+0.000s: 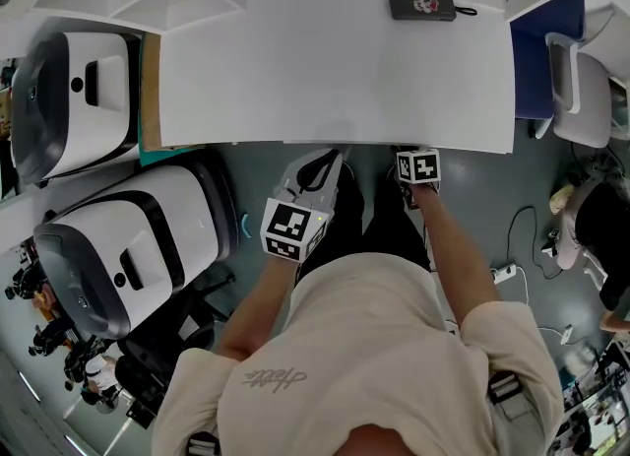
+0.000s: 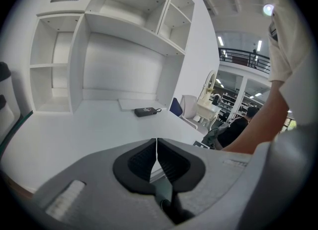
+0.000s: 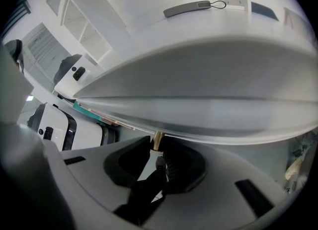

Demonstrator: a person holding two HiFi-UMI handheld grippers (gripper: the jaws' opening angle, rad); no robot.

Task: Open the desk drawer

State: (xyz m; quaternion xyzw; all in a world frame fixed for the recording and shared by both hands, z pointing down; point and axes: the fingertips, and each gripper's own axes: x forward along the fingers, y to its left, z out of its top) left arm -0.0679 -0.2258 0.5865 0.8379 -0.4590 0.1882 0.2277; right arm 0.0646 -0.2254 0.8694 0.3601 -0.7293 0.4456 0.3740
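The white desk (image 1: pixel 335 60) fills the upper half of the head view; its drawer is hidden under the desktop there. In the right gripper view the drawer front (image 3: pixel 208 112) runs across as a pale band, with a small brass knob (image 3: pixel 157 140) under it. My right gripper (image 3: pixel 156 149) is shut on that knob; its marker cube (image 1: pixel 418 165) sits right at the desk's front edge. My left gripper (image 1: pixel 323 170) hangs just below the desk edge, left of the right one. Its pads (image 2: pixel 149 158) are pressed together with nothing between them.
A black device with a wrist strap (image 1: pixel 421 6) lies at the back of the desk, in front of white shelving (image 2: pixel 99 40). Two white machines (image 1: pixel 69 99) (image 1: pixel 128 247) stand at the left. A chair (image 1: pixel 581 90) and a seated person (image 1: pixel 605 237) are at the right.
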